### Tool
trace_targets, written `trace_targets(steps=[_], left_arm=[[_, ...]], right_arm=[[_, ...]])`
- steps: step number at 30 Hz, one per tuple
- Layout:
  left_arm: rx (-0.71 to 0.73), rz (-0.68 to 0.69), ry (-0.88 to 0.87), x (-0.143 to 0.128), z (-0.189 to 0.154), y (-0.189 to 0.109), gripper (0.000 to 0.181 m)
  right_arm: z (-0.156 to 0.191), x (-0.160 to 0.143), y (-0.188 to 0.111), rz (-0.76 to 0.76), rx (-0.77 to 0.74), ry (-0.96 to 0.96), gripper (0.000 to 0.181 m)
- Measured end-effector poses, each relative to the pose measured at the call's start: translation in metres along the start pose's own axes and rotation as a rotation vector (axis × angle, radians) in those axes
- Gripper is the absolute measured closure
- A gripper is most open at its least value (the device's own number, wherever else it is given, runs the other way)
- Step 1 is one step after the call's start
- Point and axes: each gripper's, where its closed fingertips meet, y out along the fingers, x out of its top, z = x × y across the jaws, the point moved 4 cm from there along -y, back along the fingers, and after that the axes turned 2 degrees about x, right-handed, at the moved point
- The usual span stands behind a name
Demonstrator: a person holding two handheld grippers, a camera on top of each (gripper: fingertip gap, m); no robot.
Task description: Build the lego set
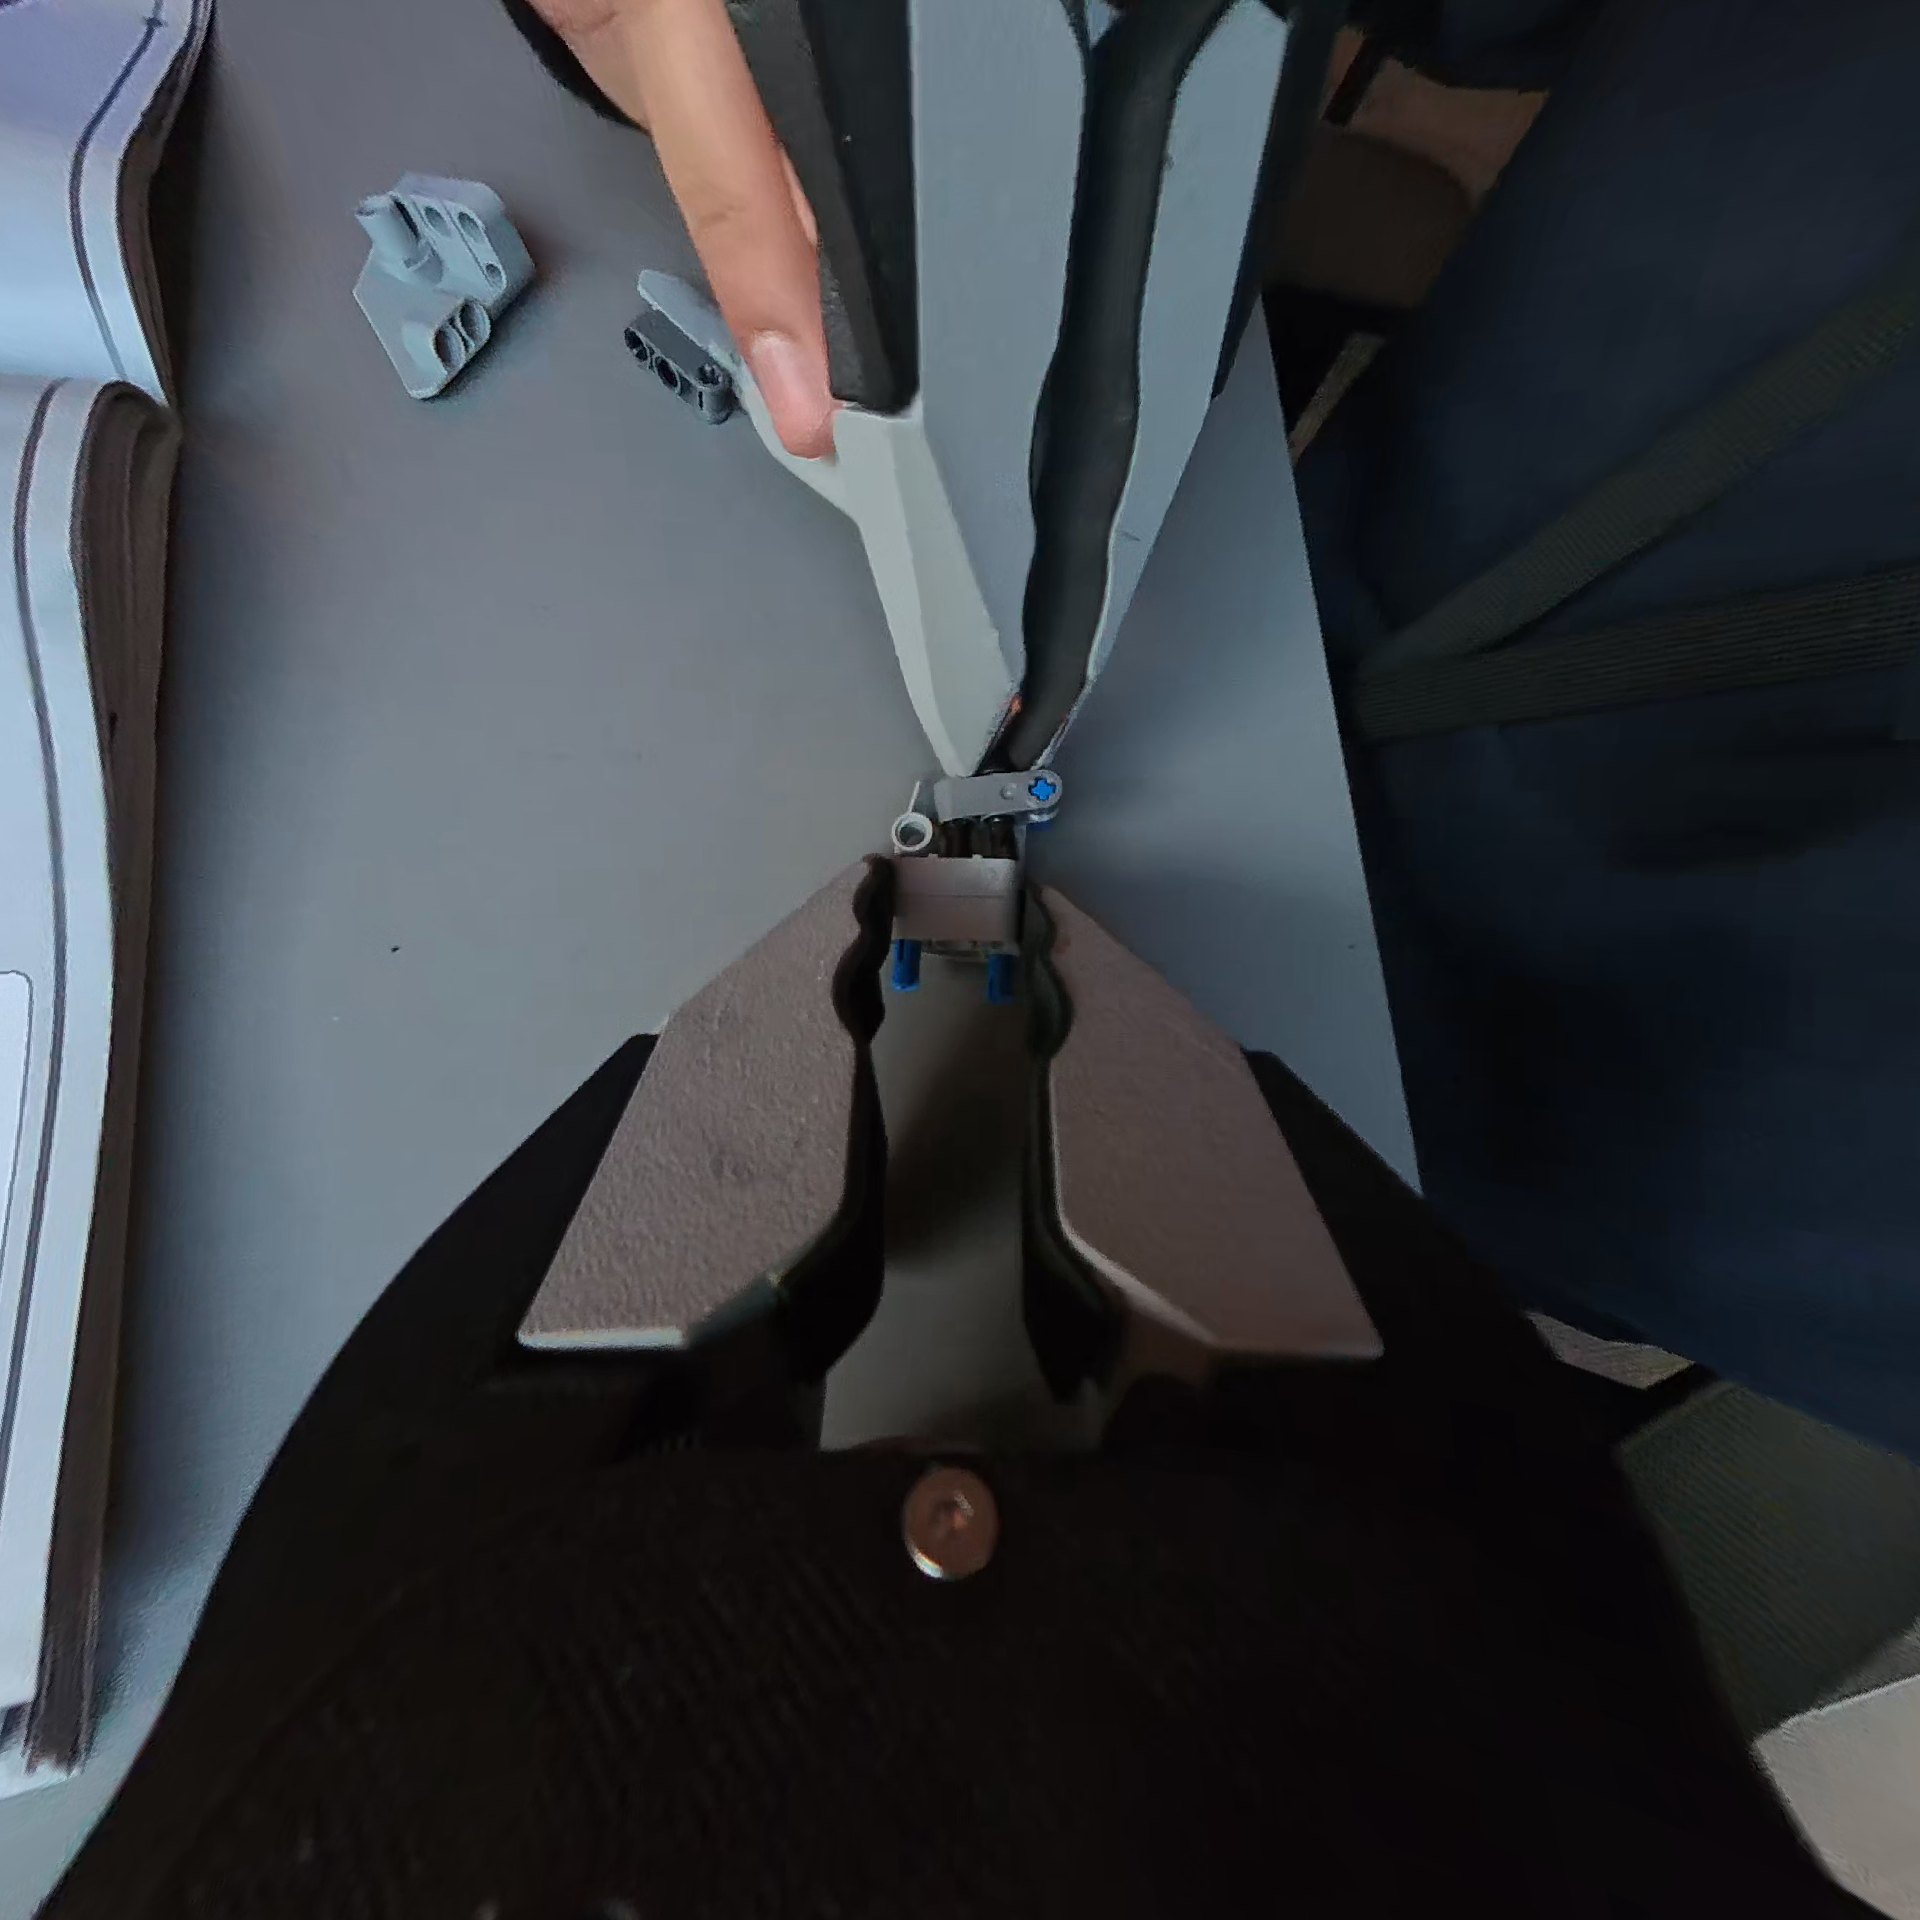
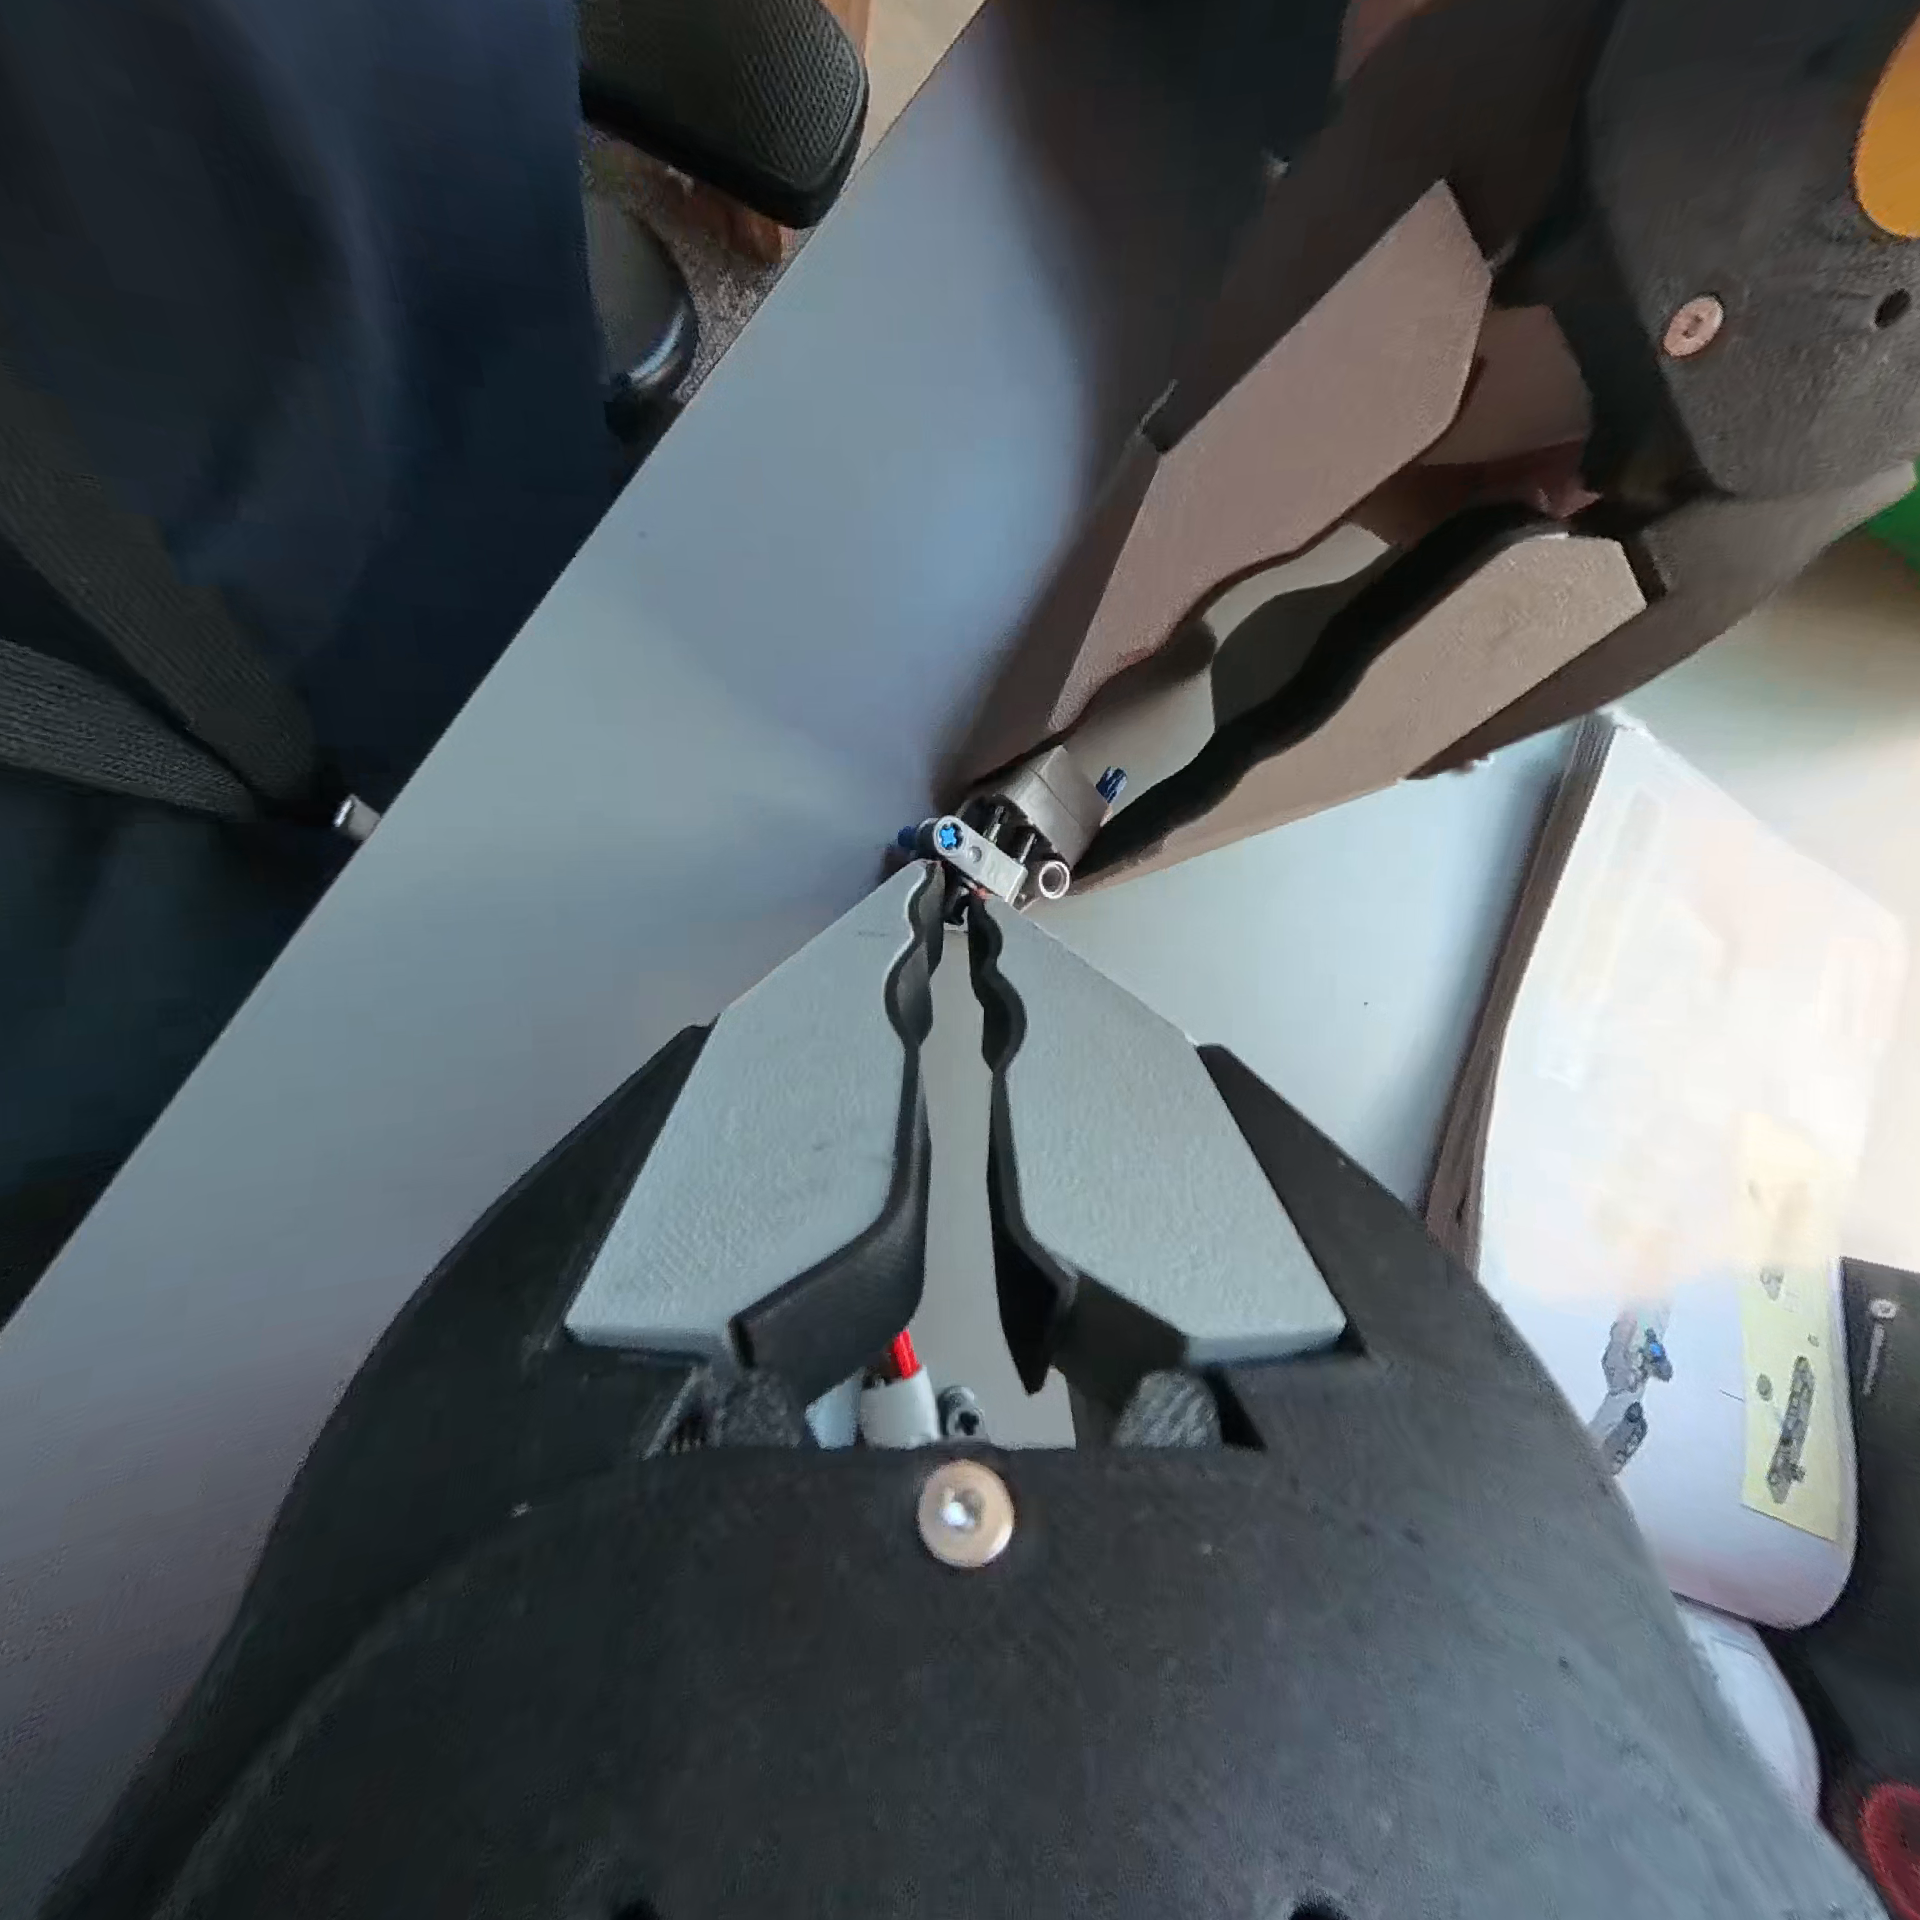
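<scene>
My left gripper [image 1: 956, 883] is shut on a small grey lego assembly [image 1: 954, 902] with two blue pins sticking back toward the camera. A thin grey liftarm [image 1: 997, 796] with a blue cross axle sits across its front. My right gripper [image 1: 997, 753] comes in from the top, tips against the assembly. In the right wrist view my right gripper [image 2: 954, 896] is shut on a small dark part just under the liftarm [image 2: 977, 854]. The left gripper [image 2: 1029, 826] holds the assembly [image 2: 1051, 798] from the upper right. Both hover over the grey table [image 1: 520, 675].
A light grey lego piece [image 1: 442, 281] and a dark grey beam [image 1: 675, 358] lie at the back left. A person's finger [image 1: 748, 260] rests on the right gripper. Instruction booklets [image 2: 1662, 1091] lie beside the work. The table edge [image 1: 1340, 831] and dark clothing are close by. The grippers are tip to tip, or close to it.
</scene>
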Motion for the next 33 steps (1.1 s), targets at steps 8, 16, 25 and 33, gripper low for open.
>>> trace_targets(steps=[8, 16, 25, 33], left_arm=[[-0.059, -0.008, -0.058, 0.0011, 0.0014, -0.0007, 0.159], [-0.073, -0.014, -0.082, 0.002, 0.0014, -0.0005, 0.159], [0.066, -0.038, -0.082, 0.0021, -0.0016, 0.0003, 0.16], [0.044, -0.036, -0.103, -0.004, -0.0054, -0.0065, 0.156]], right_arm=[[-0.0039, 0.0013, -0.0025, 0.03, 0.076, 0.159, 0.179], [-0.0017, 0.0005, -0.002, 0.067, 0.014, 0.217, 0.179], [-0.0034, -0.0006, 0.0009, 0.101, 0.033, 0.326, 0.179], [-0.0045, 0.0034, 0.0046, 0.121, -0.021, 0.259, 0.179]])
